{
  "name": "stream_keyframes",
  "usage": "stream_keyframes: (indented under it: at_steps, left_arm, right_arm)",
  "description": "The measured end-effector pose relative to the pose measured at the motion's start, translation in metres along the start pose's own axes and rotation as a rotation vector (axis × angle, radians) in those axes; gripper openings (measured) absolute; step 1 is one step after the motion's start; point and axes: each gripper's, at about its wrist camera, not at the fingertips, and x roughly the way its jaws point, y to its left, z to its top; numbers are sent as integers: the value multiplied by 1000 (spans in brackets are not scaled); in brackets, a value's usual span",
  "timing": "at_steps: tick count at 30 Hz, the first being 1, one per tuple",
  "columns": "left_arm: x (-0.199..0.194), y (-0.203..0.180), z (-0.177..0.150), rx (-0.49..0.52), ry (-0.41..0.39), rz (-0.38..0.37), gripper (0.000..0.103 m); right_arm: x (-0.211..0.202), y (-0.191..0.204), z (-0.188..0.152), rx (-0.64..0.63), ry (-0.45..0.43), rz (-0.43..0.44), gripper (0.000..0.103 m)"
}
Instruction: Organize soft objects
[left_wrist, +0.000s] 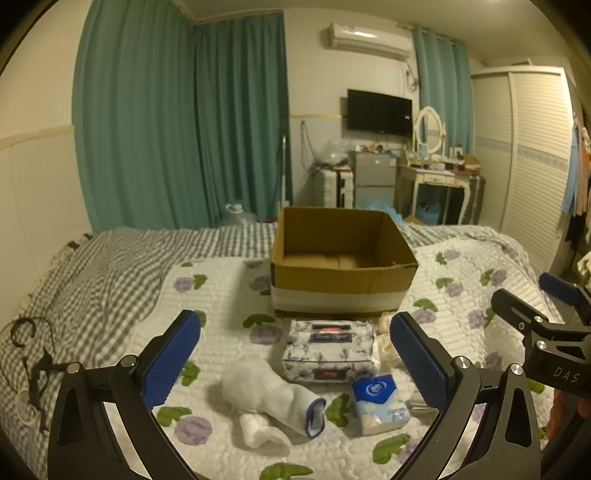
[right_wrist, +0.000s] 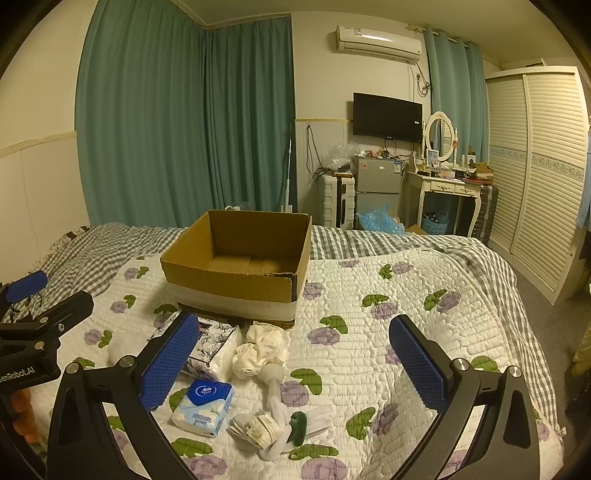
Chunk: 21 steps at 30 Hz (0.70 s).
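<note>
Soft things lie on the quilt before an open cardboard box (left_wrist: 343, 273); both claws are wide and hold nothing.

The floral tissue pack (left_wrist: 330, 350) is light and squashy, best pinched across its short sides, and lies ahead between the fingers of the left gripper (left_wrist: 295, 363); the white sock (left_wrist: 273, 395) is limp, take its middle; the small blue tissue pack (right_wrist: 203, 406) sits beside the left finger of the right gripper (right_wrist: 295, 363); the cream scrunchie (right_wrist: 260, 350) crushes easily.
</note>
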Motion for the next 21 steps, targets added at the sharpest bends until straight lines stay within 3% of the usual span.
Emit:
stream_keyframes:
  at_steps: [21]
  left_arm:
    - [0,3,-1,-9,8,7,103]
  right_arm:
    - [5,1,-3,-7,12,-2,103]
